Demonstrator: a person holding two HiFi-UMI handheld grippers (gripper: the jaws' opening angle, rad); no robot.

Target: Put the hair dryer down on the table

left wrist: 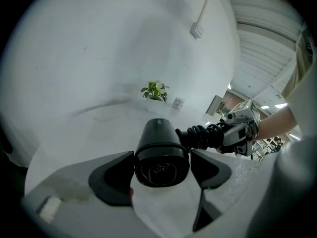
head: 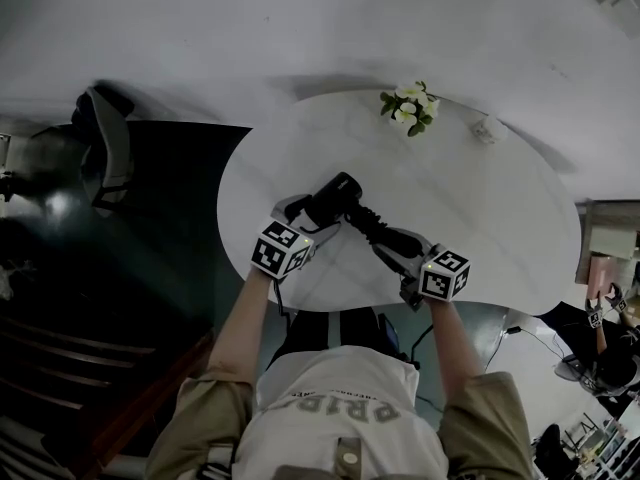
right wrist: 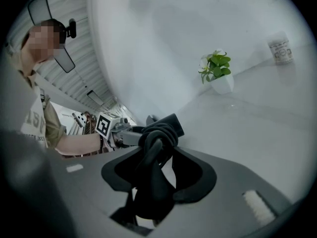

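Note:
A black hair dryer [head: 335,200] lies level over the near part of the round white table [head: 480,198]; I cannot tell if it rests on the top. My left gripper [head: 315,213] has the barrel [left wrist: 161,152] between its jaws, which stand wide with both pads against the barrel's sides. My right gripper [head: 395,253] is shut on the cord-wrapped handle [right wrist: 158,138], whose black coils fill the gap between its jaws. From the left gripper view, the coiled cord runs from the barrel to the right gripper [left wrist: 240,130].
A small potted plant [head: 408,108] with white flowers stands at the table's far edge, a little white cup [head: 487,128] to its right. A dark chair [head: 100,143] stands left of the table. The table's near edge is just below the grippers.

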